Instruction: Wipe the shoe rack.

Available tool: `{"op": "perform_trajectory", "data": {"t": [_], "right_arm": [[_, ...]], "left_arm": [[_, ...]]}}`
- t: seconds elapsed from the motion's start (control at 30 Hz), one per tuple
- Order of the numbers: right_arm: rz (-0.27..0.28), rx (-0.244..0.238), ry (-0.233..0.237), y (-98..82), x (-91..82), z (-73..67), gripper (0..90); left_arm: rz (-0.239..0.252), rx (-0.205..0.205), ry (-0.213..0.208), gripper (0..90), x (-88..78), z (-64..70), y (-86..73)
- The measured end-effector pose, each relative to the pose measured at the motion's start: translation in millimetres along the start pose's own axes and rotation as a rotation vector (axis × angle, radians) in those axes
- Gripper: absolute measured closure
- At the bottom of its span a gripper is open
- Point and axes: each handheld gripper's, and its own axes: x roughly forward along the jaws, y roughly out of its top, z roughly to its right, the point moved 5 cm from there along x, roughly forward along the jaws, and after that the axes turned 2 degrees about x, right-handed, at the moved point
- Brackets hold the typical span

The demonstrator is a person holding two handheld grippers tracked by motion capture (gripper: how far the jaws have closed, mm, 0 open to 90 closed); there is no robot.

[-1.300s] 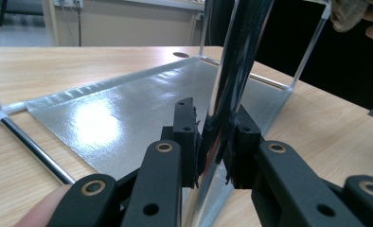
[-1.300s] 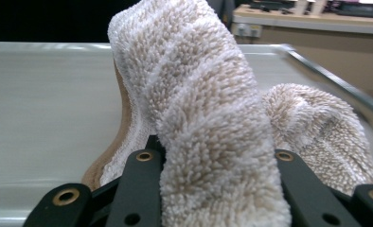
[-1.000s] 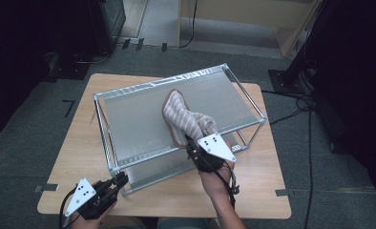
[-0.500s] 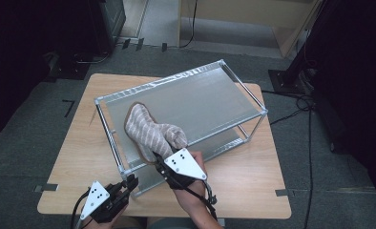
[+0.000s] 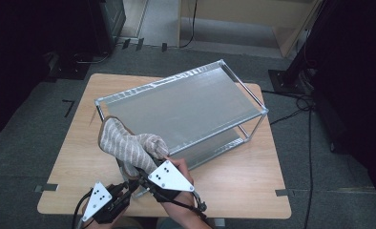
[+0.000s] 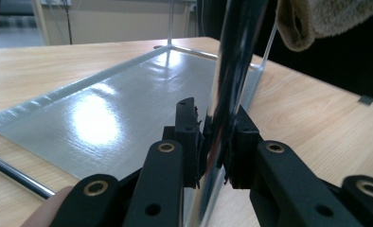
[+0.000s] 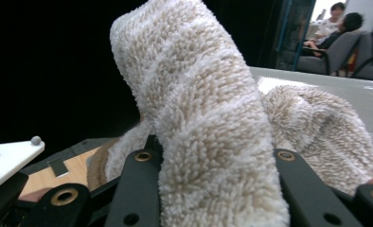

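A beige and white striped towel (image 5: 129, 145) hangs bunched over the near left corner of a two-shelf metal rack (image 5: 200, 105). My right gripper (image 5: 150, 160) is shut on the towel from the near side. In the right gripper view the thick terry towel (image 7: 208, 118) stands up between the black jaws of the right gripper (image 7: 213, 163). My left gripper (image 5: 129, 186) sits low at the rack's near left corner. In the left gripper view the left gripper (image 6: 215, 137) is shut on the rack's chrome corner post (image 6: 232, 61), with the lower shelf (image 6: 104, 118) beyond and the towel's edge (image 6: 326, 19) above.
The rack stands slantwise on a wooden table (image 5: 234, 176), with bare wood to the right of my hands and along the left edge. Cables (image 5: 300, 102) lie on the grey floor at the right. Dark furniture surrounds the table.
My right gripper has dragged the towel across the top shelf from its middle to the near left corner. The left gripper has stayed at the rack's corner post.
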Motion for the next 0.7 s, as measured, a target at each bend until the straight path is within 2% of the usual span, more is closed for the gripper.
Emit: {"op": "perform_trajectory", "data": {"t": [0.07, 0.13, 0.3, 0.37, 0.53, 0.57, 0.6, 0.7], "right_arm": [[-0.002, 0.006, 0.013, 0.7, -1.6, 6.9, 69.5], [-0.004, 0.006, -0.001, 1.0, -2.9, 14.0, 69.4], [-0.008, 0.001, -0.069, 1.0, -6.8, 38.5, 69.1], [-0.008, 0.004, -0.105, 1.3, -9.2, 52.6, 69.0], [-0.013, 0.064, -0.205, 1.4, -19.5, 95.3, 68.9], [-0.011, 0.069, -0.219, 1.4, -21.2, 102.0, 68.9], [-0.011, 0.076, -0.249, 1.0, -25.1, 114.6, 68.9], [-0.006, 0.091, -0.301, 0.2, -32.5, 136.3, 68.8]], "left_arm": [[-0.004, -0.002, -0.002, 79.7, 0.2, -0.1, -0.1], [-0.003, -0.003, -0.004, 79.7, 0.1, -0.3, -0.1], [-0.008, -0.007, -0.003, 79.8, -0.3, -1.7, -0.1], [-0.008, -0.005, 0.0, 79.7, -0.7, -3.2, -0.1], [-0.013, -0.002, 0.004, 79.7, -2.8, -6.4, -0.6], [-0.011, 0.001, 0.002, 79.8, -2.9, -7.2, -0.7], [-0.009, 0.0, 0.001, 79.8, -2.7, -7.3, -0.7], [-0.009, 0.005, 0.0, 79.8, -2.8, -7.4, -0.7]]}}
